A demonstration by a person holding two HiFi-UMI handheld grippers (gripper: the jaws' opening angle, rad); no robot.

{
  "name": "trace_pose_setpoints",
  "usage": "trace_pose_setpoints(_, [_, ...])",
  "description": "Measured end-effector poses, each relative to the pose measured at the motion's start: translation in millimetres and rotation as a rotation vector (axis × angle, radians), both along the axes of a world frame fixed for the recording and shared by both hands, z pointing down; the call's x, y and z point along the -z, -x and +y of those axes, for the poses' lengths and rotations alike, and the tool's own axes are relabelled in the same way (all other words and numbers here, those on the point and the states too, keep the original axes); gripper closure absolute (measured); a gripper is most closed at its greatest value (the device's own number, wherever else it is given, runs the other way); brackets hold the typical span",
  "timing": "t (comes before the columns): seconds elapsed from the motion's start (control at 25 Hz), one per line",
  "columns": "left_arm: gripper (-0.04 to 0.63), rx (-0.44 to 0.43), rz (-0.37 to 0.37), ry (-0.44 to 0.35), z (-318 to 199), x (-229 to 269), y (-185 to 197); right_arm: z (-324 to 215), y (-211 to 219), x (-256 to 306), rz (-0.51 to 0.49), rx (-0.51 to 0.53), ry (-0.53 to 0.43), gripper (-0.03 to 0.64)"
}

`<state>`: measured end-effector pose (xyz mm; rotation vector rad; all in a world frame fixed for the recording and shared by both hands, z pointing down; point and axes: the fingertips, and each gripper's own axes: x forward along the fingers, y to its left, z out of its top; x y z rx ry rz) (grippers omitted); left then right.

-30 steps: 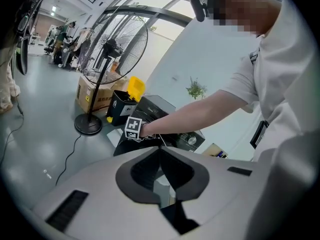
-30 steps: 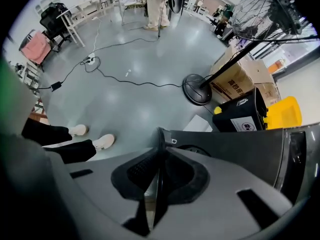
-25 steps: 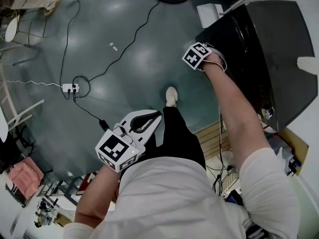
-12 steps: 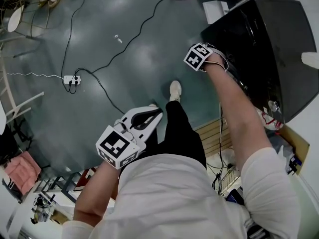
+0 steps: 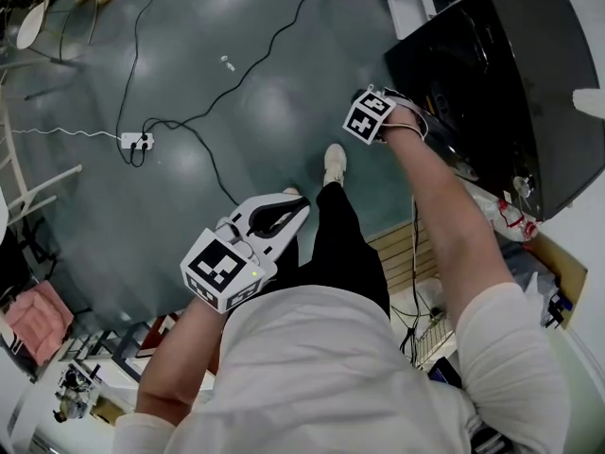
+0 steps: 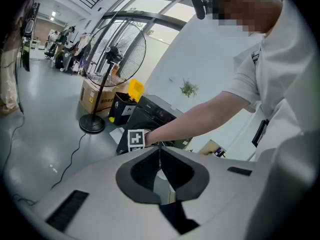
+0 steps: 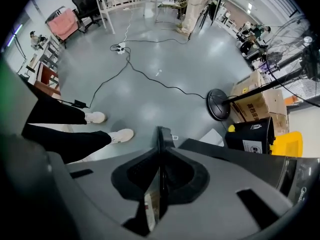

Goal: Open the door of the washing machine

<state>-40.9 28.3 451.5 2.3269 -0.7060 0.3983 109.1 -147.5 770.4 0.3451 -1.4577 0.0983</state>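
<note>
We see a smooth grey-green floor [image 5: 236,93], glossy enough to throw back the lamps. At the upper right of the head view stands one washing machine [image 5: 529,74], a boxy black body with a shiny top. Its door [image 7: 163,134] shows in the right gripper view as a thin dark slab seen edge-on. The right gripper [image 7: 160,153] has its jaws narrow, clamped on that edge. The left gripper [image 5: 301,208], pale grey with dark pads, hangs over the floor well apart from the machine, its jaws together with nothing between them. Each gripper bears one cube of black-and-white square markers, two in all. On the floor we count one round black fan base [image 7: 218,104], two white shoes [image 7: 122,134] and one small white power strip [image 5: 132,142].
</note>
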Motion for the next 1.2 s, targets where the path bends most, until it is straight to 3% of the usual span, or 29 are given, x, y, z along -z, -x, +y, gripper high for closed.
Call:
trace_pose_setpoints(0.76, [0.575,-0.041,-0.002,-0.027,51,4,19,98,26,-3,0.019,0.148,0.049,0.565])
trace_pose_setpoints(1.2, [0.575,-0.112,0.012,-0.033,84,2,23,164,33,-1,0.036,0.241,0.09,0.565])
